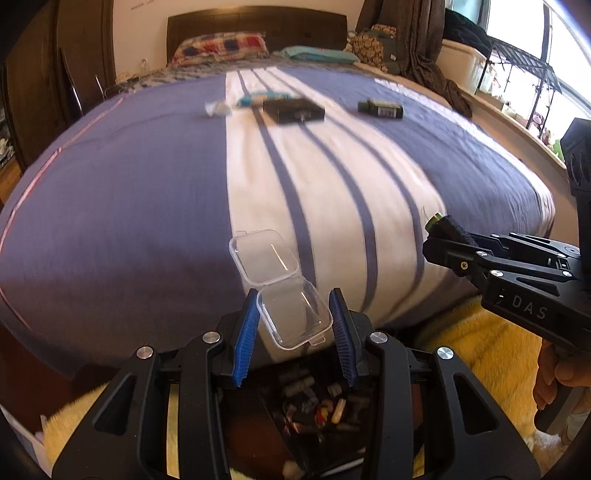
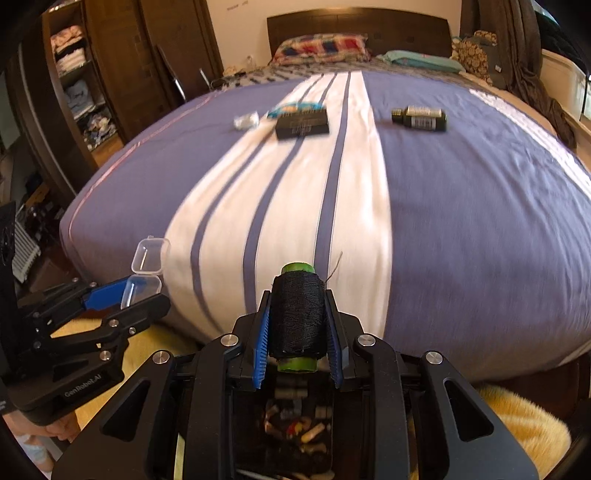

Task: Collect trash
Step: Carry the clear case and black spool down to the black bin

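Left wrist view: your left gripper (image 1: 293,321) clamps one clear hinged box (image 1: 280,291); your right gripper (image 2: 297,325) clamps one black thread spool (image 2: 297,317). Both hover above the dark bin (image 1: 317,406), so release looks next. Four items wait mid-bed: wrapper (image 1: 217,108), blue packet (image 1: 258,98), black box (image 1: 294,110), green bottle (image 1: 380,109).

We are seeing daylight pouring in from the window (image 1: 517,22), which is blowing out to white glare while the wardrobe (image 2: 74,74) side is staying dim. Motion blur is smearing the bed (image 1: 129,166) and the small items (image 2: 303,123) lying far up it. Fisheye distortion is bowing both views' edges into dark vignettes.
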Available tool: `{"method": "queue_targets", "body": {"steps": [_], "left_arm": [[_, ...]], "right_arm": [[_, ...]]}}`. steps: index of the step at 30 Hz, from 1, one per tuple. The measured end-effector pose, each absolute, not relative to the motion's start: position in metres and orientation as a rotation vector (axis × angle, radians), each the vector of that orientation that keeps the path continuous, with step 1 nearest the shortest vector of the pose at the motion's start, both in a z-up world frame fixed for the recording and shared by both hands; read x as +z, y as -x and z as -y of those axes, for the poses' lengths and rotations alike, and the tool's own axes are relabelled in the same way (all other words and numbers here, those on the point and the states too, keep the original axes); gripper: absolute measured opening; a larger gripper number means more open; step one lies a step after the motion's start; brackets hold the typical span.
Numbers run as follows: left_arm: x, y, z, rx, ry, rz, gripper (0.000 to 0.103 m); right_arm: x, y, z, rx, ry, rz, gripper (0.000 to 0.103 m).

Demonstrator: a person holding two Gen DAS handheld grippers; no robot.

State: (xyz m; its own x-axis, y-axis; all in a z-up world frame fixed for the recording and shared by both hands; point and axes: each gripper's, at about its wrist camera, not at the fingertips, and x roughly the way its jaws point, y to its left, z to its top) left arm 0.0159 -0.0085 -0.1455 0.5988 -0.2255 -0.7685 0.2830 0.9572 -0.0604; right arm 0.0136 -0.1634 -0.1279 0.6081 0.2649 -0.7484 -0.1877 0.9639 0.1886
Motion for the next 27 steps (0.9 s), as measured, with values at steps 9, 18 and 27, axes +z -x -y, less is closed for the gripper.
{"method": "queue_targets", "body": {"steps": [9,18,27], "left_arm": [[-0.204,0.003,0.005,-0.295,-0.053,-1.025,0.036],[-0.250,0.010,0.008,-0.308,-0.055,-1.148,0.036],[-0.278,0.015,0.005,-0.327,-0.024,-1.227,0.036]], "right_arm": [[-0.185,0.014,0.154,0.273,-0.080,-1.006,0.027],[-0.219,0.022,0.154,0.270,-0.092,-1.089,0.027],[-0.237,0.021,0.150,0.275,-0.102,-1.139,0.027]]}}
